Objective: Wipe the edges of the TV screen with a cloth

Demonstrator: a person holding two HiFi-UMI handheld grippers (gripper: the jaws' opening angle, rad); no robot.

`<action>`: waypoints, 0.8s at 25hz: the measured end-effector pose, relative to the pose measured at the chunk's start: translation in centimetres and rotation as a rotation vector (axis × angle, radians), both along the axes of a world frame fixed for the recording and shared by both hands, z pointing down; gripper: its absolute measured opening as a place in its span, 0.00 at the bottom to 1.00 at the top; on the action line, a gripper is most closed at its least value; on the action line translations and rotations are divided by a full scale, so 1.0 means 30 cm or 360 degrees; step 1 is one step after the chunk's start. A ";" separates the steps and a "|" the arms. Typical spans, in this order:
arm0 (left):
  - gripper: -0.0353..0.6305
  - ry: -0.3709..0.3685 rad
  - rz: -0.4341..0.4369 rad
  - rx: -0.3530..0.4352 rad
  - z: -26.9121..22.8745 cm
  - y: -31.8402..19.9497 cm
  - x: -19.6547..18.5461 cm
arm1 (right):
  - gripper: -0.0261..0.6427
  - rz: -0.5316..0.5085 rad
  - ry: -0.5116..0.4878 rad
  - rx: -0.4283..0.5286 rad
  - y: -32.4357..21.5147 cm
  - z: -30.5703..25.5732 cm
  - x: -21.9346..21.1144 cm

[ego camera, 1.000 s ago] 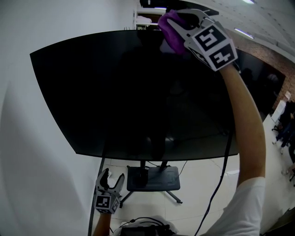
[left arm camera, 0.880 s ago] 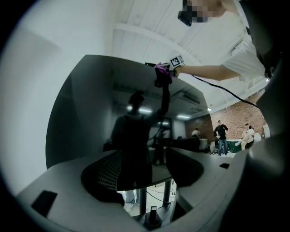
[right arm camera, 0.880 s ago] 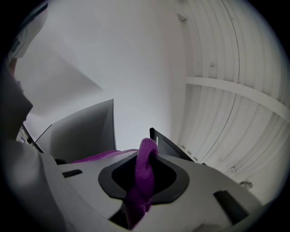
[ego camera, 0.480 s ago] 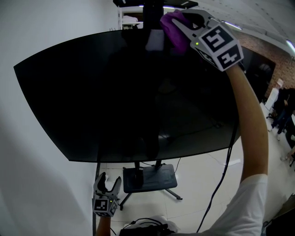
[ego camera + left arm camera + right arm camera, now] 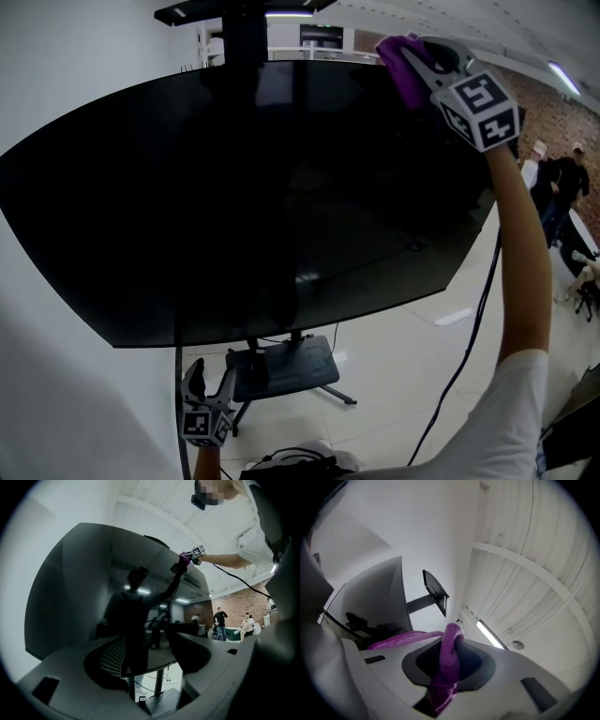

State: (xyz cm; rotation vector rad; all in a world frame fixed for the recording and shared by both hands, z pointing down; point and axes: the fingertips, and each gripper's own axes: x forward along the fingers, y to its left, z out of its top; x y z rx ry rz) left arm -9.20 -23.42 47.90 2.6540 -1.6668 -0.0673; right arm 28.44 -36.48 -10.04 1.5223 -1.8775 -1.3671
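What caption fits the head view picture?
Right gripper holds purple cloth at the top edge of the TV screen; left gripper hangs open below.

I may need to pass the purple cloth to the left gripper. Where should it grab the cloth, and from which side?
Probably the loose bunch of the purple cloth that bulges out of the right gripper toward the TV screen. The right jaws pinch only a narrow fold, so bring the open left gripper up from below, on the screen side.

The large, dark, glossy flat TV screen [image 5: 262, 197] stands upright. The bunched purple fabric cloth [image 5: 405, 67] presses against its top edge, near the right corner.
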 end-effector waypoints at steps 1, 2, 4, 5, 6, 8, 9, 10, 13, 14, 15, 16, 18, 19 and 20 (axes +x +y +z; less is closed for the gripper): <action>0.51 0.0001 0.0002 0.0009 0.004 -0.008 0.014 | 0.14 0.0029 -0.0014 -0.0005 -0.003 -0.002 0.057; 0.51 0.0004 0.0001 0.0012 0.008 -0.014 0.030 | 0.14 0.0062 -0.0019 -0.0013 -0.005 -0.003 0.108; 0.51 0.0016 0.0009 0.0004 0.005 -0.019 0.073 | 0.14 0.0132 -0.0019 -0.0037 -0.008 -0.001 0.201; 0.51 0.0013 0.0015 0.0004 0.013 -0.022 0.089 | 0.14 0.0168 -0.0022 -0.0051 -0.011 0.001 0.249; 0.51 0.0004 0.0021 0.0004 0.025 -0.026 0.102 | 0.14 0.0205 -0.0028 -0.0062 -0.013 0.004 0.298; 0.51 -0.0002 0.0027 -0.0006 0.046 -0.035 0.131 | 0.14 0.0287 -0.0044 -0.0075 -0.010 0.007 0.399; 0.51 0.0003 0.0029 -0.0014 0.055 -0.040 0.148 | 0.14 0.0329 -0.0057 -0.0075 -0.008 0.006 0.457; 0.51 0.0005 0.0031 -0.0025 0.064 -0.046 0.164 | 0.14 0.0365 -0.0079 -0.0072 -0.007 0.003 0.518; 0.51 -0.0015 0.0038 -0.0058 0.083 -0.065 0.197 | 0.14 0.0421 -0.0195 -0.0054 -0.015 -0.008 0.695; 0.51 -0.0021 0.0037 -0.0063 0.083 -0.071 0.205 | 0.14 0.0429 -0.0247 -0.0050 -0.017 -0.009 0.740; 0.51 -0.0027 0.0036 -0.0063 0.079 -0.078 0.213 | 0.14 0.0437 -0.0298 -0.0044 -0.017 -0.008 0.784; 0.51 -0.0031 0.0038 -0.0056 0.075 -0.084 0.223 | 0.14 0.0447 -0.0337 -0.0034 -0.016 -0.008 0.829; 0.51 -0.0038 0.0044 -0.0048 0.076 -0.091 0.245 | 0.14 0.0484 -0.0382 -0.0014 -0.008 -0.009 0.919; 0.51 -0.0040 0.0046 -0.0055 0.080 -0.094 0.255 | 0.14 0.0507 -0.0400 -0.0007 -0.002 -0.010 0.963; 0.51 -0.0039 0.0046 -0.0068 0.084 -0.096 0.264 | 0.14 0.0528 -0.0418 -0.0005 0.001 -0.012 1.003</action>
